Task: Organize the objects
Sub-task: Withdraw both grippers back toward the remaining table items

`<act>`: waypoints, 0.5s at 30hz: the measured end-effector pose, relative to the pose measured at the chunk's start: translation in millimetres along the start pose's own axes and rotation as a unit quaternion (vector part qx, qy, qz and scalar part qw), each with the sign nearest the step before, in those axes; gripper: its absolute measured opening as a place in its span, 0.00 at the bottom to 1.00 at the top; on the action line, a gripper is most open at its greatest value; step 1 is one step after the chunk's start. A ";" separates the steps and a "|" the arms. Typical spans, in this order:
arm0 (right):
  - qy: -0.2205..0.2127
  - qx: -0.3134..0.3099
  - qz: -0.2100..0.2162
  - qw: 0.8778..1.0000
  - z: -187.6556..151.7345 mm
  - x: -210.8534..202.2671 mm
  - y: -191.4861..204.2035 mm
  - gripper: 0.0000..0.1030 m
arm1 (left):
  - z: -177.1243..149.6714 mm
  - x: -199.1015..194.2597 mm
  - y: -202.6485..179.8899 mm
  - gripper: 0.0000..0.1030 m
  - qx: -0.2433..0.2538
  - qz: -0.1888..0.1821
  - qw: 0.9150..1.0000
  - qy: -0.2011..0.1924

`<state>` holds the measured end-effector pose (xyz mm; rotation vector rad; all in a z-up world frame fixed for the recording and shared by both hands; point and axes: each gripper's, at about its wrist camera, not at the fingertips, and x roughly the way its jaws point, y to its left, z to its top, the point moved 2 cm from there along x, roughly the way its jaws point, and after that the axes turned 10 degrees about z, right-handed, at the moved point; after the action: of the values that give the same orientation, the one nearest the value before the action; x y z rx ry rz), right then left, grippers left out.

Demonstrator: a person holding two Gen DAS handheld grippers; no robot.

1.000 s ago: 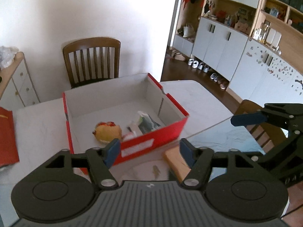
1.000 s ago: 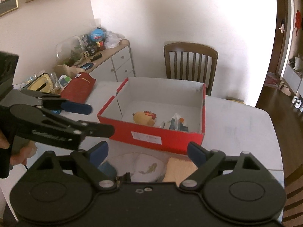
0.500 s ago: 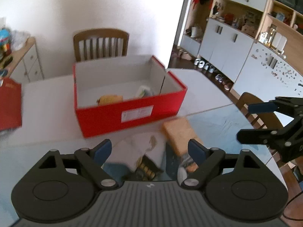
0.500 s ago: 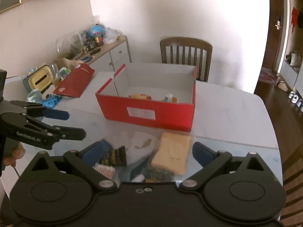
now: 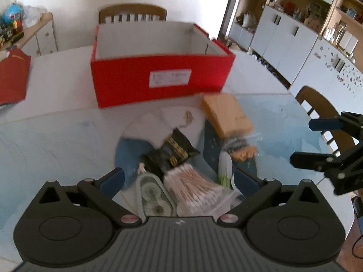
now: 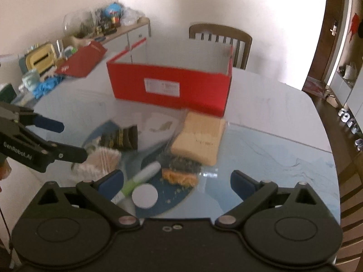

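Observation:
A red box stands open on the table, its inside hidden behind the front wall. In front of it lies a pile: a tan block, a black packet, a bundle of cotton swabs, a green-and-white tube and a white round lid. My left gripper hovers over the swabs, its jaws opening, touching nothing. My right gripper is open above the tube and lid, gripping nothing.
A wooden chair stands behind the box and another at the table's right edge. A red lid lies at the left. A cluttered sideboard lines the left wall. White cabinets fill the right.
Both grippers have dropped toward the table and their jaws have spread wider. The pile has come into full view below them, and the box's contents have sunk behind its front wall.

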<state>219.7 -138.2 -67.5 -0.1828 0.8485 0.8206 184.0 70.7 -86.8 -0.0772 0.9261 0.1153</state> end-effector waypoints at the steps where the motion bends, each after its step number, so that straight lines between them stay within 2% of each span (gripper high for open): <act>1: 0.003 -0.001 0.001 1.000 -3.3 2.2 1.1 0.97 | -2.0 3.5 -3.3 1.00 0.001 -0.001 1.000 0.005; 9: 0.028 -0.009 0.000 1.000 -23.2 18.4 6.7 0.97 | -4.7 31.1 -15.5 1.00 -0.017 0.016 0.999 0.043; 15: 0.045 -0.008 -0.004 0.999 -33.5 32.3 8.5 0.96 | -3.3 50.9 -22.5 1.00 -0.009 0.042 0.997 0.058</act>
<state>206.2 -129.0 -111.9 -0.2385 0.9248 0.8171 214.7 51.3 -129.2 -0.0627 1.0452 0.1997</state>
